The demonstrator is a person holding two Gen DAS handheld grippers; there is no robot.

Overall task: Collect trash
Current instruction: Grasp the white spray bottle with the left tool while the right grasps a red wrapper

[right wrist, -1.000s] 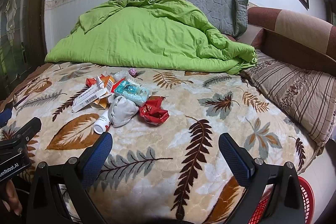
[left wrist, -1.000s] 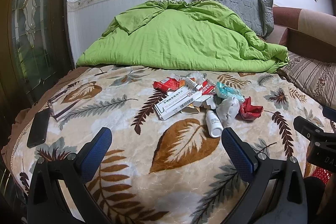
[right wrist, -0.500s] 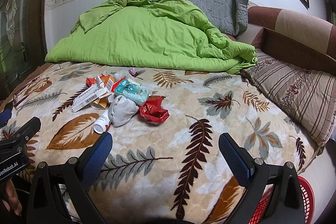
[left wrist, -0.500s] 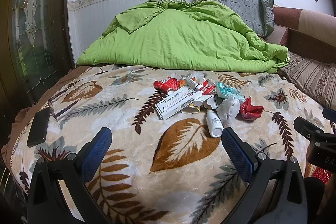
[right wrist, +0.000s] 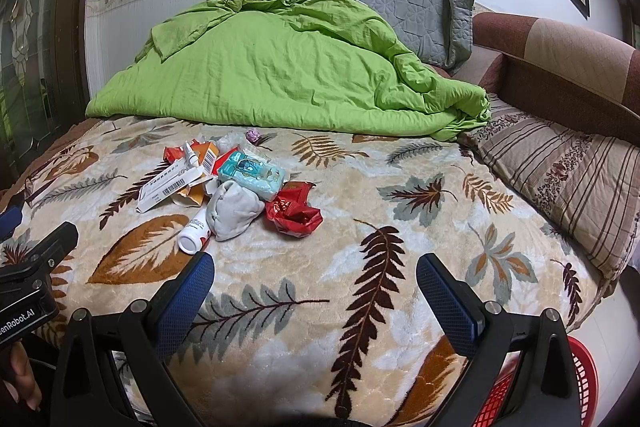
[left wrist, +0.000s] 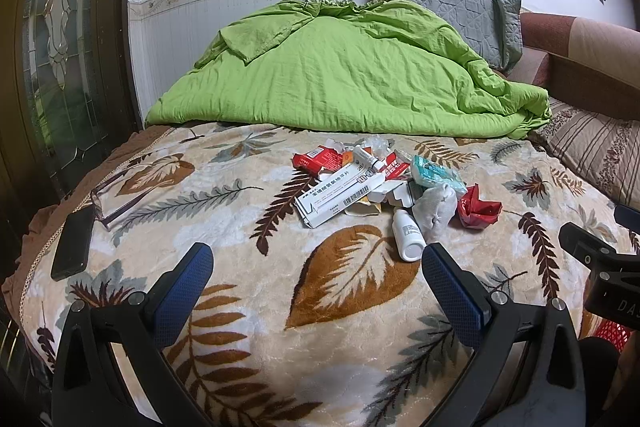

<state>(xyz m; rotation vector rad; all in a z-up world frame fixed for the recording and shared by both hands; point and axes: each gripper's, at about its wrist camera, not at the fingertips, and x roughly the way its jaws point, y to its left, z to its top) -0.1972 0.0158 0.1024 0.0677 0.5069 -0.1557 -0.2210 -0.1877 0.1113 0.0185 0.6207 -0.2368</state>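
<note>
A rumpled green duvet (left wrist: 340, 79) fills the upper middle, a grey pillow (left wrist: 460, 15) behind it; glasses (left wrist: 116, 199) and phone (left wrist: 74, 247) lie lower left.

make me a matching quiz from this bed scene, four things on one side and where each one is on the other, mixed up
Things:
1. phone
2. white bottle
3. red basket
4. green quilt

Places:
A. on the floor off the bed's near right corner
B. heaped across the far end of the bed
C. flat near the bed's left edge, beside the glasses
D. lying on its side at the near edge of the trash pile

Pairs: 1-C, 2-D, 3-A, 4-B
</note>
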